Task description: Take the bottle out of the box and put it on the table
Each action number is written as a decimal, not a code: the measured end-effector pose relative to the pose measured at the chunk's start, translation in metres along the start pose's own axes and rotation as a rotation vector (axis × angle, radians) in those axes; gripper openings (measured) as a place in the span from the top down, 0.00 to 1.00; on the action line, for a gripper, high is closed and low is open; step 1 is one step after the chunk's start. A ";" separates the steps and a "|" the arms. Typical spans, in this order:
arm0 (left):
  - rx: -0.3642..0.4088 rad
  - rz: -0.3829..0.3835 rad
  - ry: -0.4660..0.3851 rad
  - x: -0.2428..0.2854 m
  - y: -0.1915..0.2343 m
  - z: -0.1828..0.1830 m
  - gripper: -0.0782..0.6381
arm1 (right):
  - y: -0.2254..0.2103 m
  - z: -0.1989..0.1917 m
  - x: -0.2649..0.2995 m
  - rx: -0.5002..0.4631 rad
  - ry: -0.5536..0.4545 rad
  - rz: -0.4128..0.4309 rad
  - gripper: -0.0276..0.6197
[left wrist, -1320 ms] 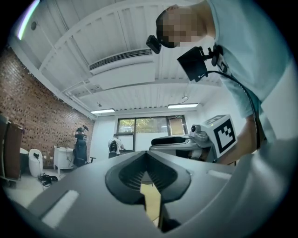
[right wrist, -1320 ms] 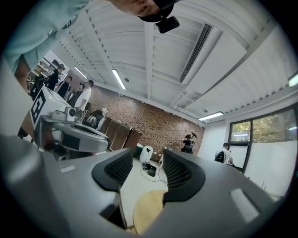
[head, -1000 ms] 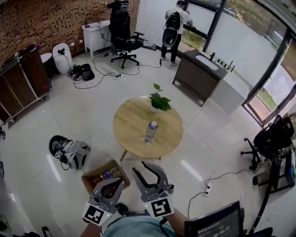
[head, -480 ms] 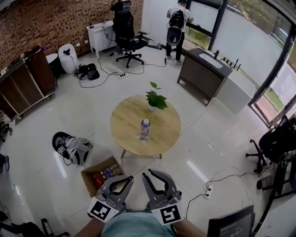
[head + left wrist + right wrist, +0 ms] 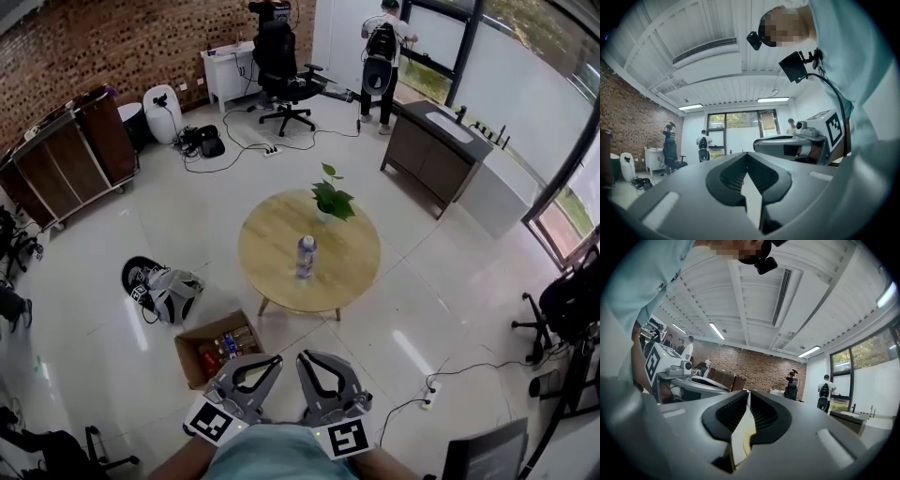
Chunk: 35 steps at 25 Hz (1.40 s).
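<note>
Right gripper (image 5: 315,356) just closed empty; bottle (image 5: 306,255) label illegible.

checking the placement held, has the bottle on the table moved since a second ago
No. The bottle keeps its spot near the middle of the round table, in front of the potted plant; only the view shifted.

Wood, cardboard, tile
We see a matt wooden table (image 5: 272,267), a rough cardboard box (image 5: 190,364) and glossy floor tiles (image 5: 441,291).

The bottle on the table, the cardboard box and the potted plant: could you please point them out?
bottle (image 5: 306,256), head view, mid-body.
cardboard box (image 5: 186,361), head view, left rim.
potted plant (image 5: 333,197), head view, leaves.
</note>
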<state>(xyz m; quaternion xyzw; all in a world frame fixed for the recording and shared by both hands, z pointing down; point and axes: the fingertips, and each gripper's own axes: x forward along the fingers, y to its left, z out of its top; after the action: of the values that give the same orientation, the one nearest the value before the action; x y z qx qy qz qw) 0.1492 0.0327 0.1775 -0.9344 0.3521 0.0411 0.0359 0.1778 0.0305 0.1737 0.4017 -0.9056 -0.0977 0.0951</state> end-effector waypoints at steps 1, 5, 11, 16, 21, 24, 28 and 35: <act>0.000 0.004 -0.001 0.000 -0.001 0.001 0.88 | 0.000 0.001 0.000 -0.002 -0.003 0.004 0.92; 0.001 0.013 0.007 0.000 -0.003 -0.001 0.88 | 0.000 0.002 -0.001 -0.007 -0.019 0.009 0.94; 0.006 0.015 0.008 0.005 -0.006 -0.003 0.88 | -0.005 -0.003 -0.001 -0.014 -0.011 0.015 0.95; 0.003 0.023 0.006 0.005 -0.006 -0.004 0.88 | -0.004 -0.005 0.000 -0.017 -0.001 0.025 0.95; 0.002 0.031 0.010 0.003 -0.006 -0.003 0.88 | -0.006 -0.002 0.002 -0.021 -0.012 0.027 0.95; 0.006 0.035 0.003 0.002 -0.005 -0.001 0.88 | -0.006 -0.001 0.002 -0.017 -0.013 0.024 0.95; 0.004 0.044 0.001 0.001 -0.005 0.000 0.88 | -0.005 0.001 0.004 -0.012 -0.026 0.030 0.95; 0.007 0.048 0.004 0.002 -0.004 -0.001 0.88 | -0.005 0.001 0.005 0.000 -0.034 0.028 0.95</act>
<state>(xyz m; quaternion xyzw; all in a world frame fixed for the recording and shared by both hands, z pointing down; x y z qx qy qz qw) 0.1537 0.0346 0.1780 -0.9257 0.3745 0.0388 0.0375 0.1778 0.0237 0.1722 0.3871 -0.9126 -0.1033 0.0814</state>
